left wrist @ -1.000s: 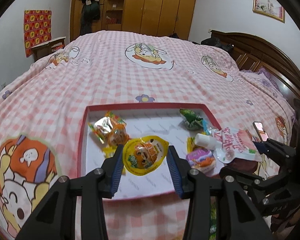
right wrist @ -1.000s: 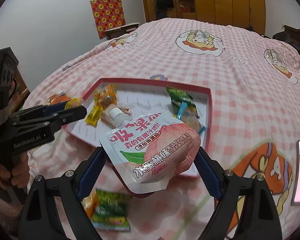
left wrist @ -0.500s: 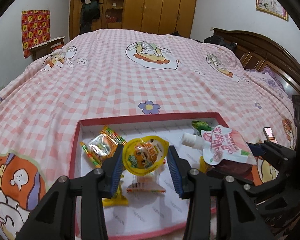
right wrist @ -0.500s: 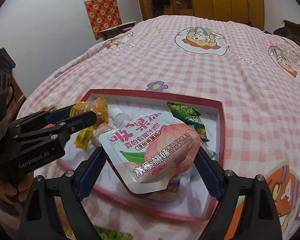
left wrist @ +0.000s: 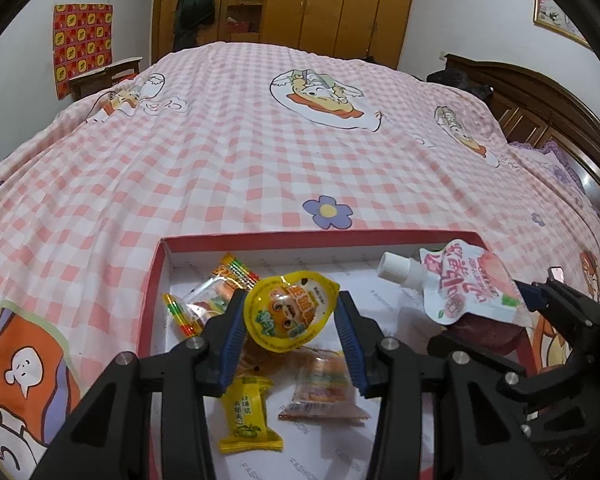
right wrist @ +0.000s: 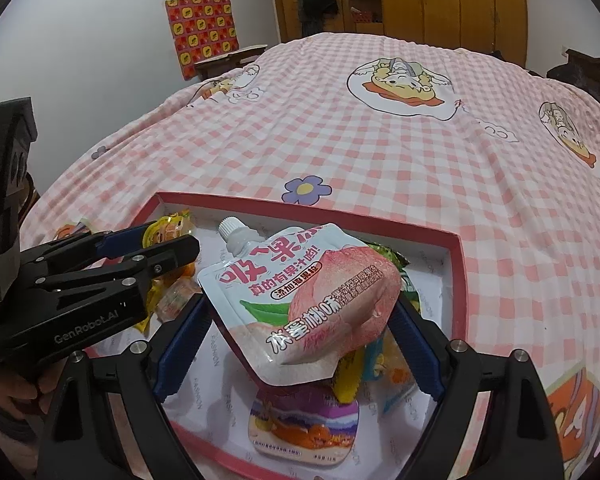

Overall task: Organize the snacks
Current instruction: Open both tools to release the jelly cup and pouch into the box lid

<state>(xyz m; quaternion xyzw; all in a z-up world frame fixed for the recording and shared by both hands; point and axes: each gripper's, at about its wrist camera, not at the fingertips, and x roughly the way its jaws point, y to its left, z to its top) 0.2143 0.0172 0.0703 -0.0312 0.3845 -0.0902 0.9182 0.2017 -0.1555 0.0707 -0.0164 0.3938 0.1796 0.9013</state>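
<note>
Two grippers in my charge, both over the red-rimmed tray (left wrist: 260,239) on the pink checked bedspread (left wrist: 236,128). My left gripper (left wrist: 290,320) is clamped on a round yellow jelly cup (left wrist: 290,312), held above the tray's left half. My right gripper (right wrist: 300,320) is clenched on a peach juice pouch (right wrist: 304,296) with a white spout, over the right half.

Left wrist view only: a yellow wrapped candy (left wrist: 247,416) and a clear orange packet (left wrist: 326,388) on the tray floor below the cup, and striped clear packets (left wrist: 216,296) by the left wall.

Right wrist view only: a purple pouch (right wrist: 304,424) lying flat under the peach pouch, a green wrapper (right wrist: 388,256) behind it, and my fingers (right wrist: 16,392) round the left handle.
</note>
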